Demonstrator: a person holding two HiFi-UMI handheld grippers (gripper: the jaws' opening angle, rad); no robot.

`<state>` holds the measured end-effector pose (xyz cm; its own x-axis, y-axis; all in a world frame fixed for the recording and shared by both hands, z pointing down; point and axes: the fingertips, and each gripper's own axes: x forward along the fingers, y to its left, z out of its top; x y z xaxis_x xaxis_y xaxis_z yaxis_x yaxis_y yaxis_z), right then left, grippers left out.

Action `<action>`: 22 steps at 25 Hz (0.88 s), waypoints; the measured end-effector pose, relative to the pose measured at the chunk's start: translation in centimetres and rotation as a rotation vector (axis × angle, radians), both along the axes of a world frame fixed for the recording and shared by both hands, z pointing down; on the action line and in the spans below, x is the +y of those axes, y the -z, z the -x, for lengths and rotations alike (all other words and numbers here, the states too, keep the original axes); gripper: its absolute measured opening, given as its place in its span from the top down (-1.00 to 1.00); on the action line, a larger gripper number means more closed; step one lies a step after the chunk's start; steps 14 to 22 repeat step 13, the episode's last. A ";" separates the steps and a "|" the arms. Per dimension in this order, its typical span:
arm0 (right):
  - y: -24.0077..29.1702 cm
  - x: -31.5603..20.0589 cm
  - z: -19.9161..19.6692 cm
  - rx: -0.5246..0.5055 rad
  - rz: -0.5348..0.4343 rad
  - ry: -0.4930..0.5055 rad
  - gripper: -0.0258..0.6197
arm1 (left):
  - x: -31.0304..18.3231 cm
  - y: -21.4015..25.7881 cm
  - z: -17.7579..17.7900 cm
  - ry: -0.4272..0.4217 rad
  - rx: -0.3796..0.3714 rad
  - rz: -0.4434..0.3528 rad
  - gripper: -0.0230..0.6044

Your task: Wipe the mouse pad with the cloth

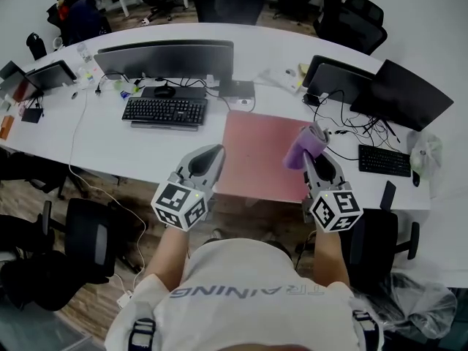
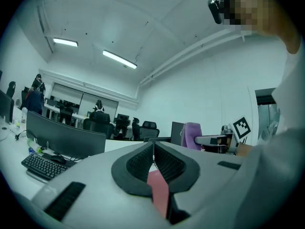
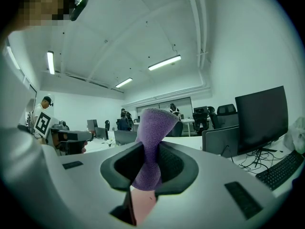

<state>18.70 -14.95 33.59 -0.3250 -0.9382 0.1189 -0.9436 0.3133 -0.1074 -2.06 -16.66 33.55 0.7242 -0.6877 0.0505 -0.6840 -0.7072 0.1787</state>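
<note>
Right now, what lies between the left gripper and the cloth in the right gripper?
In the head view, only the pink mouse pad shows between the left gripper and the purple cloth, which the right gripper clamps. That stretch of pad is bare.

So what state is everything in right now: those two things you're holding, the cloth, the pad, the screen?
Left hand-held gripper: shut, nothing in it.
Right hand-held gripper: shut on the cloth.
Cloth: bunched, pinched between the jaws.
Mouse pad: lying flat on the desk, nothing on it.
Monitor: screen dark.
</note>
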 end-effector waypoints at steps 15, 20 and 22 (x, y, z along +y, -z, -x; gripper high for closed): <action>-0.6 -1.1 -2.1 -0.004 0.018 -0.007 0.62 | -1.7 -0.7 -2.3 -0.029 0.007 0.016 0.81; -0.6 -1.1 -2.1 -0.004 0.018 -0.007 0.62 | -1.7 -0.7 -2.3 -0.029 0.007 0.016 0.81; -0.6 -1.1 -2.1 -0.004 0.018 -0.007 0.62 | -1.7 -0.7 -2.3 -0.029 0.007 0.016 0.81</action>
